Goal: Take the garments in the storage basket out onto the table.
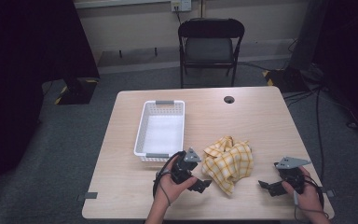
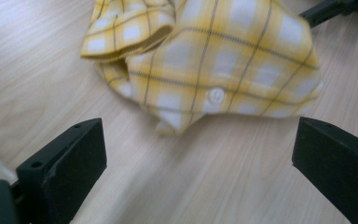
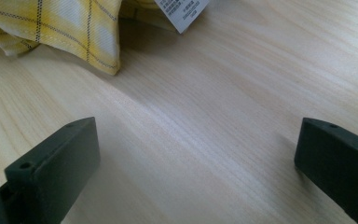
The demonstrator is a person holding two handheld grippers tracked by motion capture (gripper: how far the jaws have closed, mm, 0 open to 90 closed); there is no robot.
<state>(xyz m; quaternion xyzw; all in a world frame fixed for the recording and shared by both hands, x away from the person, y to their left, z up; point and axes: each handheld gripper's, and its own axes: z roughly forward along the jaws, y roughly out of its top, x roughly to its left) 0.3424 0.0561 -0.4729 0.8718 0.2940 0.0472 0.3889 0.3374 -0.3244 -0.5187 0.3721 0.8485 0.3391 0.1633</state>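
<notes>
The table [image 1: 261, 121] spans the high view, pale wood with a round cable hole [image 1: 229, 99] near its far edge at 12 o'clock. A dark folding chair [image 1: 209, 46] stands on the floor beyond it, also toward 12. On the tabletop, a white basket [image 1: 142, 135] sits left of centre at about 10 o'clock, its near end close to the left gripper. The yellow checked shirt [image 1: 228, 161] lies crumpled on bare wood just right of centre toward the near edge, between the two grippers. The left gripper [image 1: 204, 183] rests at about 7 o'clock, held in a hand, touching or all but touching the shirt's left side; its jaws stand wide apart, and the left gripper view shows a white button [image 2: 215, 95] on the cloth ahead of them. The right gripper [image 1: 265, 184] sits at about 5 o'clock, a little apart from the shirt, jaws likewise spread with only wood between them; a white label [image 3: 182, 11] shows at 12 in its view.
</notes>
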